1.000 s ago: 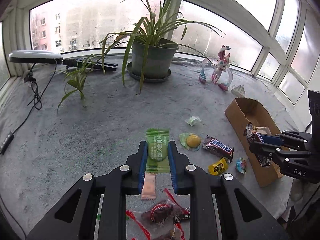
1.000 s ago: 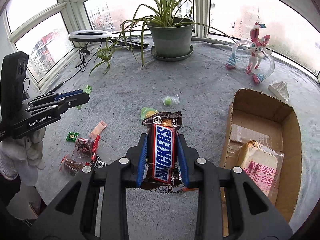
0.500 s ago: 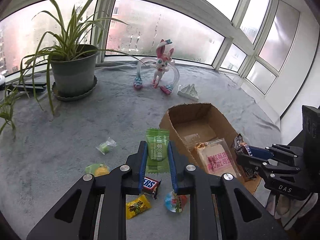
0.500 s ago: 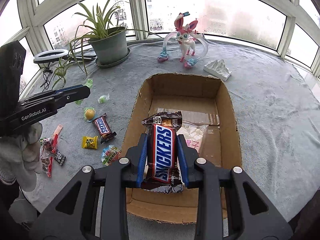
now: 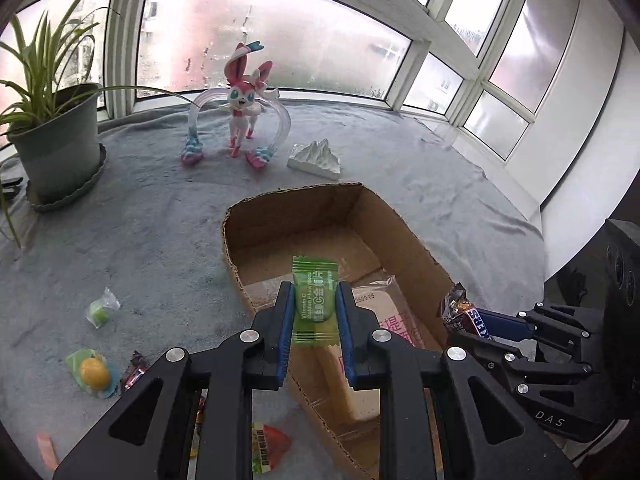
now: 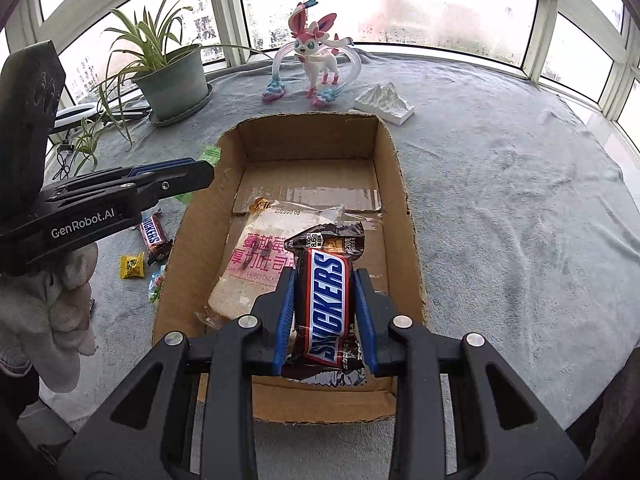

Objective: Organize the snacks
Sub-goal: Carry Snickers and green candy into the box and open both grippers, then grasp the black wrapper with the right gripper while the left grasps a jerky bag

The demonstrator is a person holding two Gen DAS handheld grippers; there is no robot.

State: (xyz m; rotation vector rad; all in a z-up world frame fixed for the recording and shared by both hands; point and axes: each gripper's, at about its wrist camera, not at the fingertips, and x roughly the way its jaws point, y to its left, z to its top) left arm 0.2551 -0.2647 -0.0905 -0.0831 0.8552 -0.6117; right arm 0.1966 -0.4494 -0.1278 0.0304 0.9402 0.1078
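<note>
Cardboard box (image 6: 402,208) on the grey blanket (image 6: 520,208), open-topped, a wrapped bread slice (image 6: 256,264) already lying inside. Right gripper (image 6: 324,300), over the box's near end, is clamped on a Snickers bar (image 6: 326,300). Left gripper (image 5: 314,312), over the box's left wall, pinches a green candy sachet (image 5: 314,300).

Step in hand: delivery into the box. Next, probably, each gripper must open above the box floor.

The right view alone shows loose snacks to the box's left: a second Snickers (image 6: 152,234) and a yellow candy (image 6: 132,266). The left view alone shows a yellow jelly cup (image 5: 94,372).
</note>
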